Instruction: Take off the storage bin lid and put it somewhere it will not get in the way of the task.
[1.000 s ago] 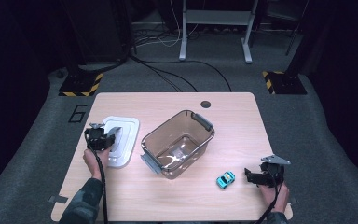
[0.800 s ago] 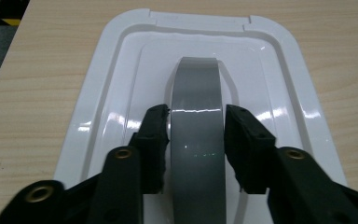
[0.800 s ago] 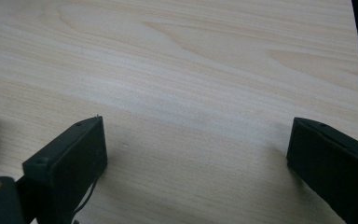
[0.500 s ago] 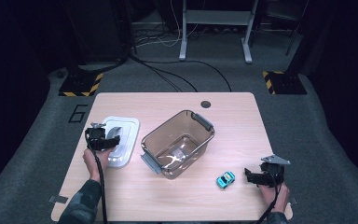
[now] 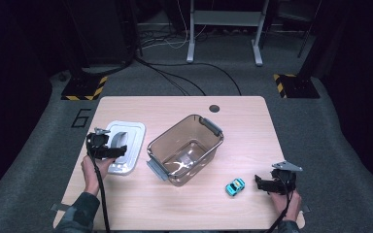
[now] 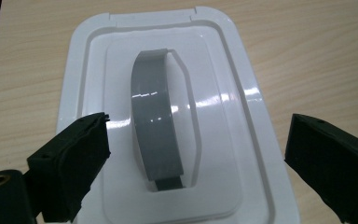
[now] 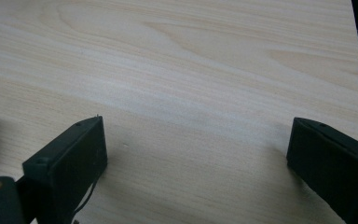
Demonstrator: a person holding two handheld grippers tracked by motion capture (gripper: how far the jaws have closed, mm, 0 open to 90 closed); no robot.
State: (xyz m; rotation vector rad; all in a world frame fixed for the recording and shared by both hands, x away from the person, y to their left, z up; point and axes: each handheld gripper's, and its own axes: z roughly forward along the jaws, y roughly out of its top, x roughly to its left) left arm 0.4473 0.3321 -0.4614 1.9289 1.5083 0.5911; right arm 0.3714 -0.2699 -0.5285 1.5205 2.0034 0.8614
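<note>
A white numeral 6 (image 5: pixel 80 118) is painted on the grey floor (image 5: pixel 39 160) left of the counter (image 5: pixel 243 121); no other writing can be read; black-and-yellow hazard stripes (image 5: pixel 85 91) mark two stand bases beyond. The counter is pale wood grain with a dark round hole (image 5: pixel 214 108) near its far edge; the room behind is dark, with cables (image 5: pixel 184 80) on the floor. The white lid (image 6: pixel 168 116) lies flat at the counter's left, its grey handle (image 6: pixel 156 126) between the left hand-held gripper's (image 6: pixel 196 154) jaws, which have just been opening and stand wide, clear of it; the right hand-held gripper (image 7: pixel 196 154) is wide over bare wood, near a blue toy car (image 5: pixel 234 186); a clear bin (image 5: pixel 187 148) sits mid-counter.
</note>
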